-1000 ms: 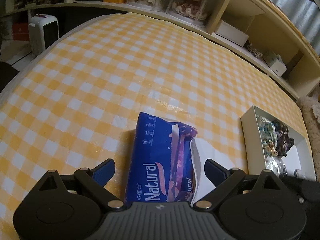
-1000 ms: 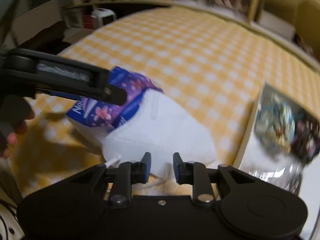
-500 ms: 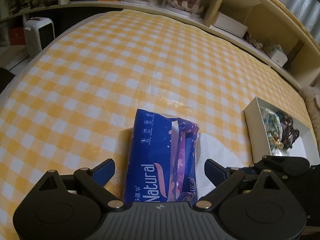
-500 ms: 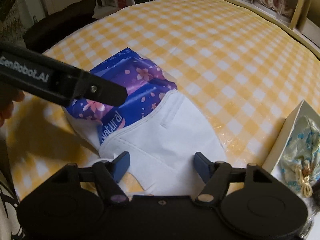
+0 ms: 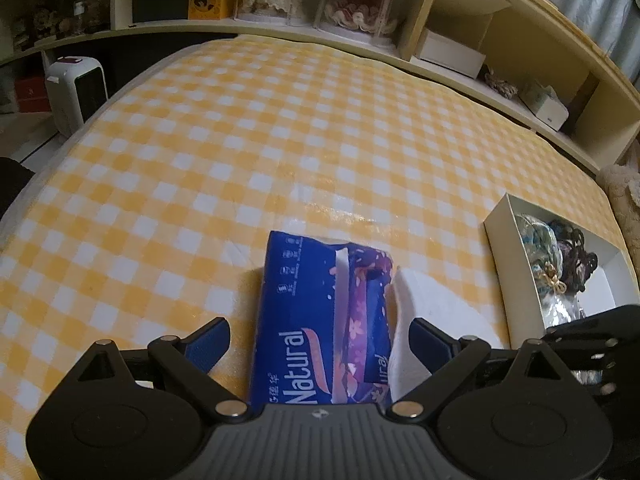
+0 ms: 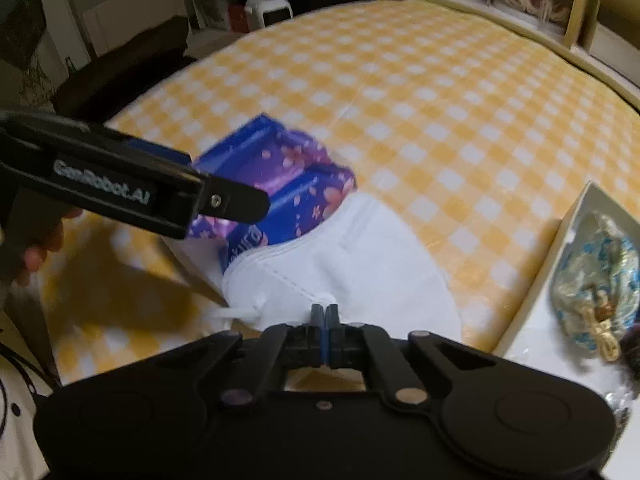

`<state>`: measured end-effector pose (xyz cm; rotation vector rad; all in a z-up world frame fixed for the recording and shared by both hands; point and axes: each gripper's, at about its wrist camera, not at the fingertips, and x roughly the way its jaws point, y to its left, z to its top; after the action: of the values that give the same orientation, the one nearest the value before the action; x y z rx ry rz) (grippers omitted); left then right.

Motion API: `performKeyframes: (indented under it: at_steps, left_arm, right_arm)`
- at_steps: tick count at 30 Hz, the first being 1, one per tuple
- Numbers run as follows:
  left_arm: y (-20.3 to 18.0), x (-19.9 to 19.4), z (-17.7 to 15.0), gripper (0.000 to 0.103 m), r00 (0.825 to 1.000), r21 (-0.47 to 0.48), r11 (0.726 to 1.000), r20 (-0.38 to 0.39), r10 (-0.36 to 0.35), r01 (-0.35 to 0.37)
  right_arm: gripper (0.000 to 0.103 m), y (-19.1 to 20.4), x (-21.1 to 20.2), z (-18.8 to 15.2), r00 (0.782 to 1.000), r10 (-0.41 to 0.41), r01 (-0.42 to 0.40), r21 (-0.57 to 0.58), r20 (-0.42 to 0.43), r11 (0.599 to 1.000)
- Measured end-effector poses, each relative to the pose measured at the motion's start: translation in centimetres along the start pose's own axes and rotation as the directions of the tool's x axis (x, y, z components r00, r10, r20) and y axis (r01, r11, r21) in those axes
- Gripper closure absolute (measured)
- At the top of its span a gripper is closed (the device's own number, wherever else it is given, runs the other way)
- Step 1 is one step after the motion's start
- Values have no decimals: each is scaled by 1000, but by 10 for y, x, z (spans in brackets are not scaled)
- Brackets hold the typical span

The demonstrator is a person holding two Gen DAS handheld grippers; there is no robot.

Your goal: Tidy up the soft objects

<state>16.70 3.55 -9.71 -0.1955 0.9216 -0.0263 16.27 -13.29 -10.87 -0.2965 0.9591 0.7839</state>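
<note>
A blue and purple "Natural" tissue pack [image 5: 324,320] lies on the yellow checked cloth [image 5: 280,140]. My left gripper [image 5: 320,342] is open, its fingers either side of the pack's near end. A white face mask [image 6: 344,256] lies against the pack's right side; it also shows in the left wrist view [image 5: 436,304]. My right gripper [image 6: 325,314] has its jaws together at the mask's near edge; whether mask material is pinched between them is hard to tell. The tissue pack [image 6: 280,184] lies beyond it, partly behind the left gripper's finger [image 6: 160,196].
A white open box [image 5: 508,264] with a patterned pouch [image 6: 596,276] and dark items stands on the right. Shelves with dolls and boxes [image 5: 360,4] run along the far side. A white heater [image 5: 76,92] stands at the far left.
My right gripper opened half a second ago and has now shut at the mask's near edge. The left gripper stayed open around the pack and pulled back slightly.
</note>
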Motion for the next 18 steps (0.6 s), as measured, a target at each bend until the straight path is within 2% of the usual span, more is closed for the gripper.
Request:
performKeyframes:
  at_steps: [7,11,14,18]
  left_arm:
    - [1,-3,0,7,1000,2,1000,8,1,-1]
    - [-3,-1,0,7,1000,26,1000,0,1,-1]
    - [-9,2,-2,7,1000,68,998,-12,5,-4]
    - [-20,11,-6,7,999,165,986,-33,28,-22]
  right_arm:
    - [103,-10,-25,2,998,3,-2,-14,65,1000]
    - [103,-19,-32,6,994,-63,62,16,92,998]
    - [103,-30,-44,6,987,-94,88,48,133,995]
    - [102,-30,-33,13,990,-82,80,25,112,996]
